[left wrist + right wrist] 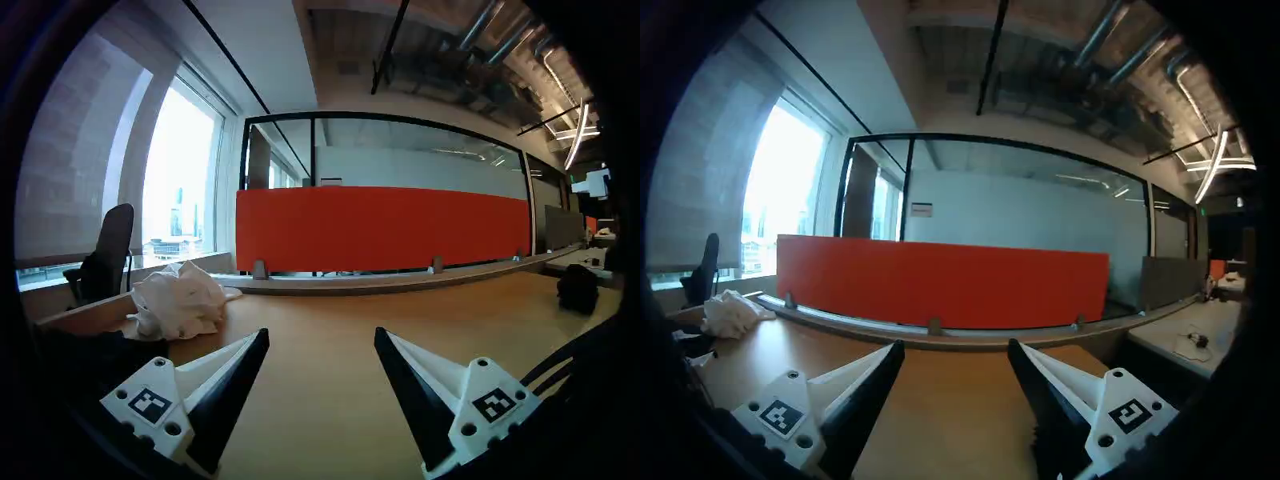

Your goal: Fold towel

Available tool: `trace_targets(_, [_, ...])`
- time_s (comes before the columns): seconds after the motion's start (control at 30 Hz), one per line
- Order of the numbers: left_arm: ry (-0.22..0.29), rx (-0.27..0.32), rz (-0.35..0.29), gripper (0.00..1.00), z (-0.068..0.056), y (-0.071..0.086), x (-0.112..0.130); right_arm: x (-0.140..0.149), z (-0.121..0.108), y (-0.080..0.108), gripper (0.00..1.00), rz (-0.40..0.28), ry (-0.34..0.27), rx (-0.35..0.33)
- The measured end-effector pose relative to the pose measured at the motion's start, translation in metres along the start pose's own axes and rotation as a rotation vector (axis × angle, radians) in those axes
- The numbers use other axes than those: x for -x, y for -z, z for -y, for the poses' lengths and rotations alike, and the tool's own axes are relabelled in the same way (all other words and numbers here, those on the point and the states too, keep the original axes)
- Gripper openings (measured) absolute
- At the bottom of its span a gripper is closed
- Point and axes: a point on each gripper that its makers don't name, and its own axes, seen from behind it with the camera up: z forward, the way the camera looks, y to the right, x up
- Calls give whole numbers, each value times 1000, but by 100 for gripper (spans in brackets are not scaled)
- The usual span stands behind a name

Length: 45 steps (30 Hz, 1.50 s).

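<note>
A crumpled white towel (178,302) lies in a heap on the wooden desk (336,336), to the left and ahead of my left gripper (320,344), which stands open with nothing between its fingers. In the right gripper view the same towel (730,314) is small and far off to the left on the desk (952,408). My right gripper (954,356) is also open and empty, low over the desk.
An orange divider panel (384,228) runs along the desk's far edge. A black office chair (104,260) stands by the window at left. A dark object (578,288) sits on the desk at far right. Another desk (1192,324) lies beyond to the right.
</note>
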Motion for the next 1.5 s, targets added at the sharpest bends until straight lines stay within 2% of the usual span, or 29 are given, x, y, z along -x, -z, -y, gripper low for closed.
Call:
trace_targets(0.17, [0,0,0,98,0,0,0,16,-15,-1,100,-5,-28,24])
trace_targets(0.57, [0,0,0,98,-1,0,1,48,-32,-1,100,-19,-68,44])
trace_targets(0.93, [0,0,0,98,-2,0,1,93,-33,1,100,-3,-77,16])
trace_targets(1.5, [0,0,0,98,-3,0,0,139,-27,5,100,13,-66,3])
